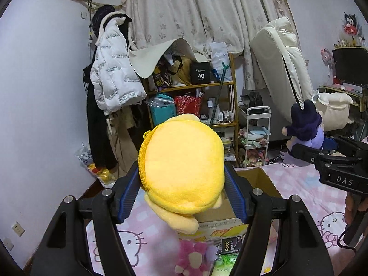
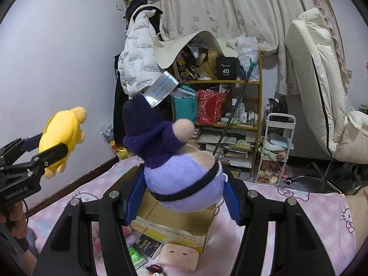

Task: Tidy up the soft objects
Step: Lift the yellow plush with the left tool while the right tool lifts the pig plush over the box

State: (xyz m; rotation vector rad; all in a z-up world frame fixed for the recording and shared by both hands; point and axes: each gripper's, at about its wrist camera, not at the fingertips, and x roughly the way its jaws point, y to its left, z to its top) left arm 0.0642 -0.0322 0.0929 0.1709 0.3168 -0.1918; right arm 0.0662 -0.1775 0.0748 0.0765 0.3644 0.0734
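My left gripper (image 1: 182,184) is shut on a yellow plush toy (image 1: 181,168) and holds it above an open cardboard box (image 1: 264,181) on the bed. My right gripper (image 2: 181,184) is shut on a purple plush toy (image 2: 179,172) with a dark hood and a silver tag, also above the box (image 2: 174,220). Each gripper shows in the other's view: the right one with the purple toy (image 1: 306,126) at the right, the left one with the yellow toy (image 2: 62,138) at the left. A pink fluffy toy (image 1: 193,257) and a pink square plush (image 2: 179,256) lie in front of the box.
The bed has a pink cat-print sheet (image 1: 299,195). A black packet (image 2: 147,245) and a green packet (image 2: 136,256) lie by the box. Behind stand a cluttered wooden shelf (image 1: 197,92), a white cart (image 1: 255,135), hanging coats (image 1: 112,80) and curtains.
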